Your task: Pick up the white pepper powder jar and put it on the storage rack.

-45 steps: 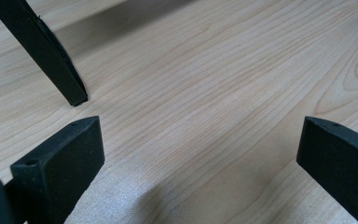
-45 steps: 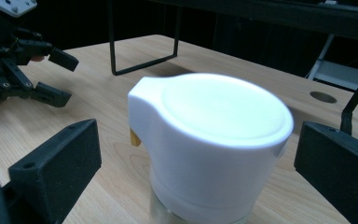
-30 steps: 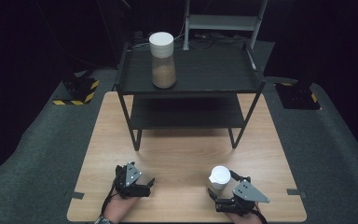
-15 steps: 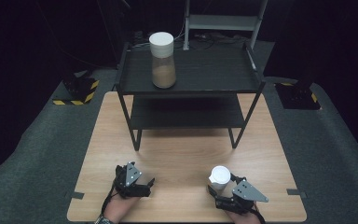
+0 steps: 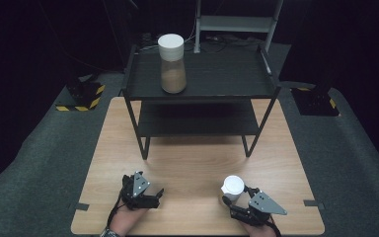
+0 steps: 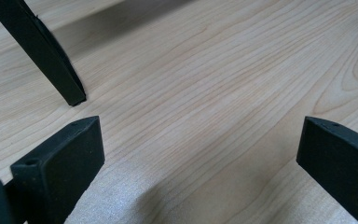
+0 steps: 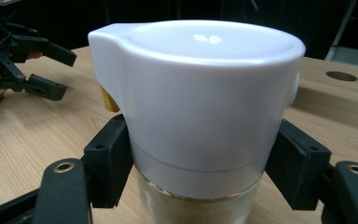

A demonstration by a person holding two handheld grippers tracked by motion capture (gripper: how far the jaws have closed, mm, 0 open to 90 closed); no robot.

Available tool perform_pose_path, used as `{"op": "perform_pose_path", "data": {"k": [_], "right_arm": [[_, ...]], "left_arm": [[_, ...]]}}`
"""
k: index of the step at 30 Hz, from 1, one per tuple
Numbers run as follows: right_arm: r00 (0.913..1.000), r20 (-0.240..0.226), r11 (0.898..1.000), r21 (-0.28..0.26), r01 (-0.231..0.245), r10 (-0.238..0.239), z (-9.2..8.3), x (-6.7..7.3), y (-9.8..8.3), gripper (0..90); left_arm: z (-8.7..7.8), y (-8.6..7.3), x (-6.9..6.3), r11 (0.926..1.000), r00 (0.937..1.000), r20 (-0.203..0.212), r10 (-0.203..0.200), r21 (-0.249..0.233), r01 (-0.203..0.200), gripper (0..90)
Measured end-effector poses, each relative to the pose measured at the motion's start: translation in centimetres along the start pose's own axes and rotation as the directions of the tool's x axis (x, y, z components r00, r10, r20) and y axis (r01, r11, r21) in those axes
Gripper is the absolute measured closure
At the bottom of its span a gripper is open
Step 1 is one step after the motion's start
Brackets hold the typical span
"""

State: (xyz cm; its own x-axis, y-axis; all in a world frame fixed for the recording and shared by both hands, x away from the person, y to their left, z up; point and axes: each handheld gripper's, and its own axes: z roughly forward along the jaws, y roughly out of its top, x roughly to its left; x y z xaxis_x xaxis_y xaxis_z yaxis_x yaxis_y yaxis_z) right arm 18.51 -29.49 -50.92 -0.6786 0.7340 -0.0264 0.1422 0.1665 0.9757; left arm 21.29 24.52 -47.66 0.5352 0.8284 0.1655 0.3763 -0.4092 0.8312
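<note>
A small glass jar (image 5: 233,186) with a white lid and tan powder inside stands on the wooden table (image 5: 197,163) at the front right. My right gripper (image 5: 235,194) has just been closing and is now shut on the jar (image 7: 200,107), its pads (image 7: 109,158) pressed against both sides just under the lid. My left gripper (image 5: 159,196) rests at the front left, open, with bare wood between its jaws in the left gripper view (image 6: 200,154). The left gripper (image 7: 28,60) also appears at the far left of the right gripper view.
A black two-level rack (image 5: 202,89) stands across the back of the table, with a taller white-lidded jar (image 5: 171,64) of tan powder on its top level. One rack leg (image 6: 42,51) stands close ahead of the left gripper. Grey carpet surrounds the table.
The right gripper's jaws have closed in onto the small jar. Both hands have stayed almost in place, and the jar still stands on the table.
</note>
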Motion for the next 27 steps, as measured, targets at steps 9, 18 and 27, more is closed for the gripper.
{"op": "perform_pose_path", "data": {"k": [9, 18, 27], "right_arm": [[1.0, -0.001, 1.0, 0.007, 0.005, -0.005, 0.0, 0.0, 0.3, 30.1], [0.9999, 0.016, 1.0, -0.014, 0.005, -0.005, -0.2, 0.1, 0.5, 30.1], [0.9994, 0.033, 0.998, -0.061, -0.001, 0.003, -1.3, 0.0, 1.5, 30.2]], "left_arm": [[0.0, 0.0, 0.1, 1.0, 1.0, 0.005, -0.002, -0.002, 0.002, 1.0], [0.0, 0.0, 0.2, 1.0, 1.0, 0.009, -0.002, -0.002, 0.002, 1.0], [0.0, 0.0, 0.2, 1.0, 0.9999, 0.011, 0.002, 0.002, -0.002, 1.0]]}}
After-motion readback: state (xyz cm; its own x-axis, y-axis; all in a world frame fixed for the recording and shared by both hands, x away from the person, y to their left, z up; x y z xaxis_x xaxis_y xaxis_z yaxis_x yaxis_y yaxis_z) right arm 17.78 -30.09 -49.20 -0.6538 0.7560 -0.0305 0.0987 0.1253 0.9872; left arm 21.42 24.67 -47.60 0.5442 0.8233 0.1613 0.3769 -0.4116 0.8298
